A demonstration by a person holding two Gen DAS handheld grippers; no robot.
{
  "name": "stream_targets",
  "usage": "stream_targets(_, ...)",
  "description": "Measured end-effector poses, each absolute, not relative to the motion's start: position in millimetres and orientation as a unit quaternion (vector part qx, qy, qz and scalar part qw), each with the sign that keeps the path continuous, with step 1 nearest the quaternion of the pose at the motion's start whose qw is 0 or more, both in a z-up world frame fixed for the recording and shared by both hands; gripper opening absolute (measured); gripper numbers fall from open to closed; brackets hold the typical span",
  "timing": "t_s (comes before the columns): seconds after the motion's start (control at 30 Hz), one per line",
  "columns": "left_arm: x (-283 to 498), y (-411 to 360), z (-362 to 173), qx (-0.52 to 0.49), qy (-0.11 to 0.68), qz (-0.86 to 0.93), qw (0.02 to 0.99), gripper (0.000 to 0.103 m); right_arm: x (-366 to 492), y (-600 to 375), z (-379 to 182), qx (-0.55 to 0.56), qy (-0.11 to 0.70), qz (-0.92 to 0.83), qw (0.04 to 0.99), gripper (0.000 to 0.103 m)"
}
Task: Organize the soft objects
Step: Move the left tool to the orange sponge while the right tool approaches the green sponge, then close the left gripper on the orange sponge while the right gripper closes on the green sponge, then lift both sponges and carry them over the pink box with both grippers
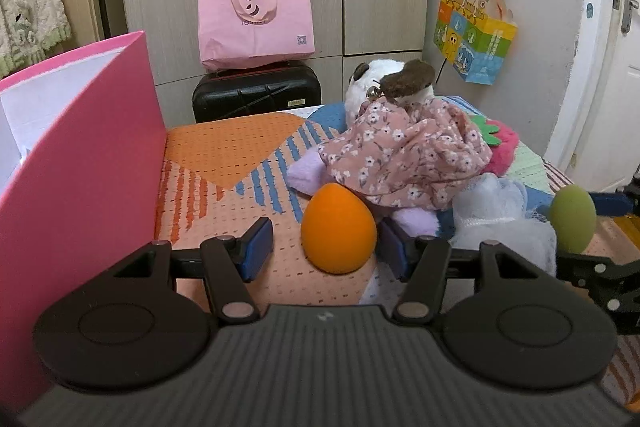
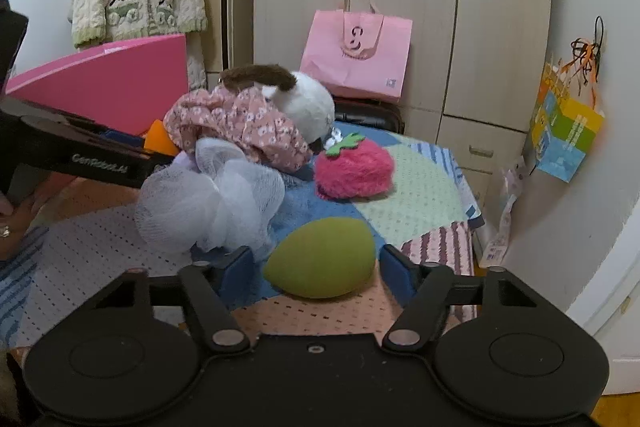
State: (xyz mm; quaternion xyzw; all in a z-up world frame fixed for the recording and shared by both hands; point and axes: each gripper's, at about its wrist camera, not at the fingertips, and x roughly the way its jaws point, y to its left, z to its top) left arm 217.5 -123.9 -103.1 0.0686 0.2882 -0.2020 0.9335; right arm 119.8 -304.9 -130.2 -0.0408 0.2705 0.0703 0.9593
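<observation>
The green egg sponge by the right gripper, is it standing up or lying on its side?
Lying on its side: the green egg sponge rests lengthwise on the patterned cloth.

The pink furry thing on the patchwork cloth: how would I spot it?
Start at the big white plush toy draped in floral fabric. Just in front of it, on the blue patch of the cloth, sits the strawberry plush. It alone is shaggy hot pink, with a green felt leaf.
</observation>
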Motion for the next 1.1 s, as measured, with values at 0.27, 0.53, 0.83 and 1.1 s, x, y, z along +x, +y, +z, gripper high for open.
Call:
stream_targets(0.27,219,-128,-106,0.076,0.295,-0.215,0.928,0.037,124,-311,-131,-0.013,0.273,0.071,0.959,0.056)
stream_targets(0.53,209,-123,-103,0.046,0.303,-0.216,0.927,0.036,115,-311,-134,0.003,0.263,0.055,0.963,0.055)
stream_targets(0.83,186,-114,-100,0.031,0.308,-0.219,0.925,0.037,101,-309,-134,0.022,0.252,0.054,0.966,0.055)
stream_targets(1.1,166,-106,-97,0.021,0.315,-0.225,0.922,0.037,85,-299,-132,0.024,0.247,0.068,0.966,0.055)
